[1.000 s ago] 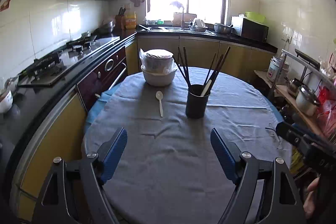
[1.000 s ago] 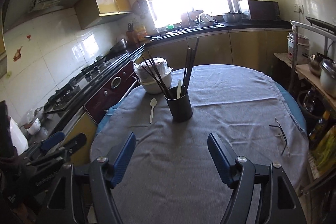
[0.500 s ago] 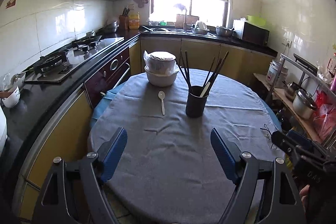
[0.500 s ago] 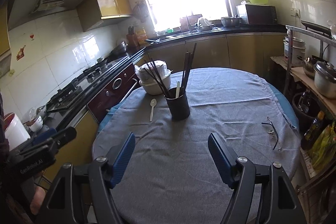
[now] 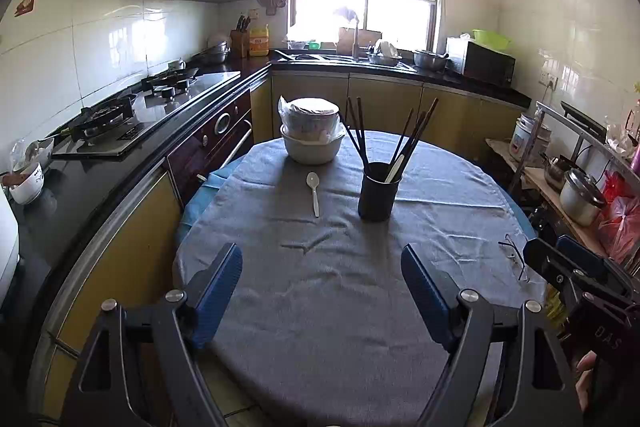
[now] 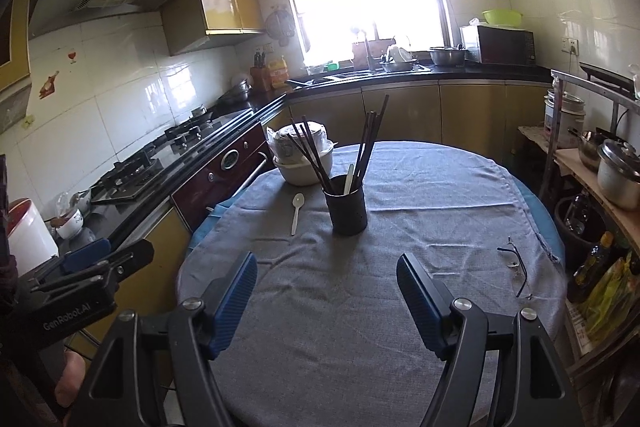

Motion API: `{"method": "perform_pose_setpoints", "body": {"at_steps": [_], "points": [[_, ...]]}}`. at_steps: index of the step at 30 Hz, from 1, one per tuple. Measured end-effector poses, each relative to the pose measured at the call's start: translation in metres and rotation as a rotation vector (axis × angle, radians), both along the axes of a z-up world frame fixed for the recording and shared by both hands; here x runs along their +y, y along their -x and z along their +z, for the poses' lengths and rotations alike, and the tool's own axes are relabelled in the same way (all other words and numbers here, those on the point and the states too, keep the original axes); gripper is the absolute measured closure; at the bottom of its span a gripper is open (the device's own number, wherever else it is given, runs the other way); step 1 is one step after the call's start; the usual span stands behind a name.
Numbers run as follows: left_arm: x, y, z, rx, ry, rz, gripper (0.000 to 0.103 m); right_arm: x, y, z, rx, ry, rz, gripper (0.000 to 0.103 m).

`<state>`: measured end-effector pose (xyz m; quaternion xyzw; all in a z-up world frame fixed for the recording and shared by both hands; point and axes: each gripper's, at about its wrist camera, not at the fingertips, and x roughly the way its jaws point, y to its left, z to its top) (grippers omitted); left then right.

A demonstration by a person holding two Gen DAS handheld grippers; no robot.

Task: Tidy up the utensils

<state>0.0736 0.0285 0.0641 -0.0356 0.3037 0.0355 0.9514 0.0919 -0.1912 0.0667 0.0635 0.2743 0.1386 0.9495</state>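
The round worktop [image 5: 320,287] (draped in grey cloth) now sits farther off in both views than a second ago: both hands have backed away. The left hand-held gripper [image 5: 322,287] and right hand-held gripper [image 6: 326,299] hang released, nothing between their jaws. The utensil holder [image 5: 378,193] carries chopsticks; the white spoon [image 5: 314,191] lies beside it untouched, so organizing seems unfinished.
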Motion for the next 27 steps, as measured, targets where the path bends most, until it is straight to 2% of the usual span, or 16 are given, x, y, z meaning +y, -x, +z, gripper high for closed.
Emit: {"method": "perform_pose_setpoints", "body": {"at_steps": [14,27], "points": [[0.006,-0.001,0.000,0.006,-0.005,0.027,0.021,0.003,0.005,0.008,-0.032,0.011,0.009,0.028],[-0.001,0.001,0.001,-0.011,-0.046,0.033,0.021,-0.002,0.004,0.008,-0.040,0.002,0.003,0.027]]}}
